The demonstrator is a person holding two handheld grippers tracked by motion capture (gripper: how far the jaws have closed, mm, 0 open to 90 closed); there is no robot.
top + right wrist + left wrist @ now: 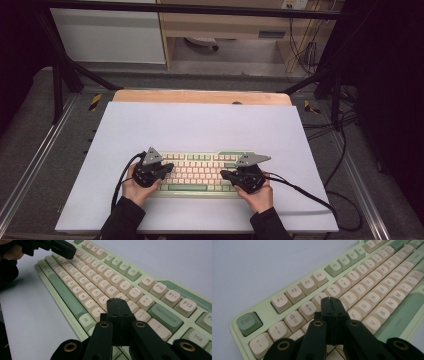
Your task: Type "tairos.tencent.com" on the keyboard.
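A pale green keyboard (200,172) with cream and green keycaps lies on the white table near its front edge. My left gripper (169,167) hovers over the keyboard's left end, jaws pressed together with nothing between them. In the left gripper view its tips (330,300) sit above the keys near the number row of the keyboard (362,290). My right gripper (223,174) is over the keyboard's right part, also shut and empty. In the right gripper view its tips (117,300) are just above keys close to the Backspace key (165,313), and the left gripper (62,248) shows at the far end.
A white sheet (200,130) covers the table, with a wooden edge (200,96) at the back. Black cables (310,195) trail from both grippers toward the front and right. A dark metal frame (65,70) stands around the table.
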